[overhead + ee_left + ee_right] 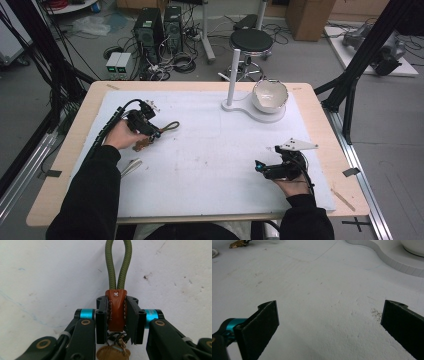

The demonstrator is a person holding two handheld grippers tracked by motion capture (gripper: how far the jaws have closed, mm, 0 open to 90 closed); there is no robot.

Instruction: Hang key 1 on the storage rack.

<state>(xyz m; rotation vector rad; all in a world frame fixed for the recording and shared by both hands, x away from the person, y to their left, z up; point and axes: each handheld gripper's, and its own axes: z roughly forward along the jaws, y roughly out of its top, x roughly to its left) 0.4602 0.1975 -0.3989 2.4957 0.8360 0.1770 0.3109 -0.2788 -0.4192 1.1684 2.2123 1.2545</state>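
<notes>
A keychain with a brown leather tab (116, 312) and an olive cord loop (118, 265) is pinched in my left gripper (117, 302). The jaws are shut on the tab, and the loop sticks out past them over the white mat. Metal rings and a brass disc (113, 353) hang behind the jaws. From above, my left gripper (156, 132) is at the mat's left, with the cord loop (171, 126) pointing right and a brown tag (140, 146) below it. My right gripper (259, 166) rests at the front right, its jaws wide open (329, 322) over bare mat.
A white bowl (270, 95) sits on a white stand base (250, 111) with an upright post (233, 70) at the back right. A small pale object (131, 166) lies near the left forearm. The white mat (210, 160) covers most of the wooden table.
</notes>
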